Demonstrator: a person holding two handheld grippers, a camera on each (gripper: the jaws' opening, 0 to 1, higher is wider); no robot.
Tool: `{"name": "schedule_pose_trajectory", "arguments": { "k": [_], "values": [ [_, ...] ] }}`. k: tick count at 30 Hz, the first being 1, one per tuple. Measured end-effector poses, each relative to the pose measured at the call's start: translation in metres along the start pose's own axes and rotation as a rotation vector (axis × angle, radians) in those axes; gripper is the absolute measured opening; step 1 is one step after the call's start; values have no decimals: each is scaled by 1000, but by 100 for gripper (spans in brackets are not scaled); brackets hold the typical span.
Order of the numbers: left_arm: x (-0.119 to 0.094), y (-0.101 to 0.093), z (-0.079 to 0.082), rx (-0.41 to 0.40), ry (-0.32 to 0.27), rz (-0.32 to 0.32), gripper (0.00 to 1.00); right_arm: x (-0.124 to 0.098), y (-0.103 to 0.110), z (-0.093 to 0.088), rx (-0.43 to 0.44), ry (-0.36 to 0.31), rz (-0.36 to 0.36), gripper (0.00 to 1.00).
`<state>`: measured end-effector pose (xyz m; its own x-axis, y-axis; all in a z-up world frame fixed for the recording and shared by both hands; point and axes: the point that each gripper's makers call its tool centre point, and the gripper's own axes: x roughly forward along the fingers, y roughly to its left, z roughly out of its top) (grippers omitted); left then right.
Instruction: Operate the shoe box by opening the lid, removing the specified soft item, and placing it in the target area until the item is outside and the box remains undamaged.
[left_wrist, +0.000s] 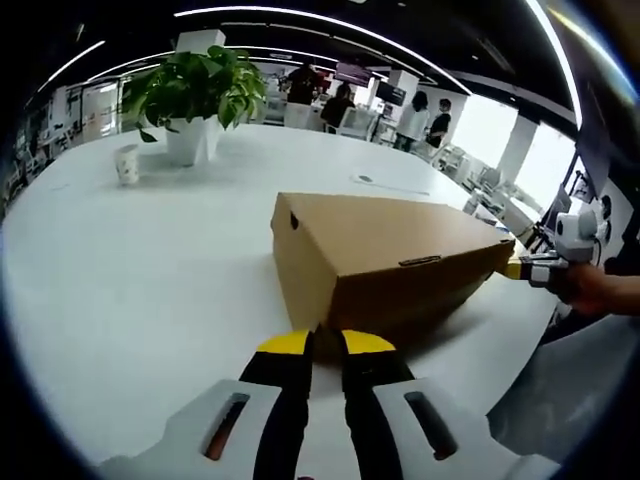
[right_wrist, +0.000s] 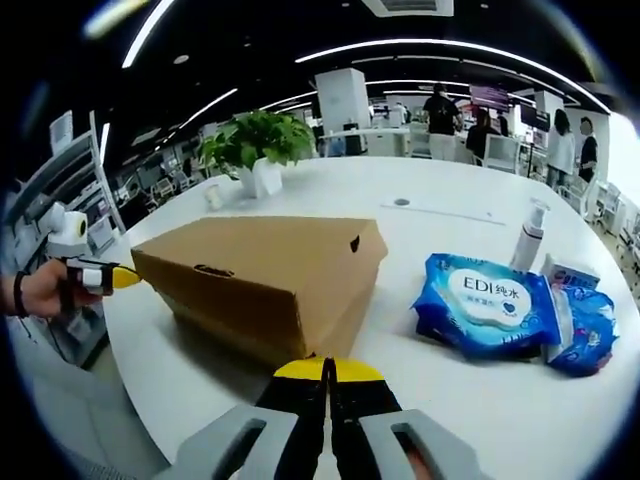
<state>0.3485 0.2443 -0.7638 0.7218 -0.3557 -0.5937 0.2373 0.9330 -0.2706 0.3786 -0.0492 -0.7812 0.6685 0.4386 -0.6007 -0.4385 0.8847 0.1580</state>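
A brown cardboard shoe box (left_wrist: 390, 255) lies on the white table (left_wrist: 130, 270) with its lid down, so its inside is hidden. My left gripper (left_wrist: 326, 345) is close to the box's near lower edge, its yellow-tipped jaws a narrow gap apart with nothing between them. My right gripper (right_wrist: 327, 368) is shut and empty, just in front of the near corner of the box (right_wrist: 270, 265). Each gripper also appears in the other's view, held by a hand, at the box's far end: the right gripper (left_wrist: 520, 268) and the left gripper (right_wrist: 118, 277).
Blue wet-wipe packs (right_wrist: 480, 300) and a white spray bottle (right_wrist: 530, 235) lie right of the box. A potted plant (left_wrist: 195, 90) and a paper cup (left_wrist: 127, 163) stand farther back. The table edge (right_wrist: 150, 400) runs close by. People stand in the background.
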Motion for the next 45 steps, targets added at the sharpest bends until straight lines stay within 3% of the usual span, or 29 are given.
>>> {"name": "schedule_pose_trajectory", "arguments": {
  "k": [7, 12, 16, 18, 20, 23, 25, 28, 30, 38, 41, 45],
  "values": [
    [-1, 3, -7, -30, 17, 11, 8, -2, -3, -9, 17, 26, 2, 0],
    [-11, 13, -1, -70, -6, 33, 8, -15, -16, -4, 39, 13, -10, 0],
    [-22, 19, 14, -137, -43, 33, 14, -27, -22, 19, 142, -57, -1, 6],
    [-25, 22, 22, -141, -53, 52, 18, -31, -18, 33, 206, -94, 32, 14],
    [-26, 17, 34, -194, -84, 25, 25, -32, -12, 46, 245, -131, 65, 23],
    [-19, 4, 49, -212, -97, -18, 32, -29, 5, 56, 293, -147, 132, 28],
    [-11, -5, 52, -199, -85, -34, 33, -24, 15, 53, 317, -116, 156, 32],
    [1, -12, 40, -185, -13, -41, 32, -13, 21, 43, 294, -66, 149, 32],
    [7, -15, 35, -208, 3, -49, 31, -7, 22, 32, 293, -20, 134, 32],
    [19, -11, 10, -215, 76, -34, 28, 5, 23, 17, 298, 1, 120, 27],
    [21, -11, 12, -220, 76, -37, 28, 4, 21, 16, 337, -18, 131, 28],
    [25, -10, 15, -209, 77, -38, 28, 6, 20, 19, 324, -24, 130, 28]
  ]
}}
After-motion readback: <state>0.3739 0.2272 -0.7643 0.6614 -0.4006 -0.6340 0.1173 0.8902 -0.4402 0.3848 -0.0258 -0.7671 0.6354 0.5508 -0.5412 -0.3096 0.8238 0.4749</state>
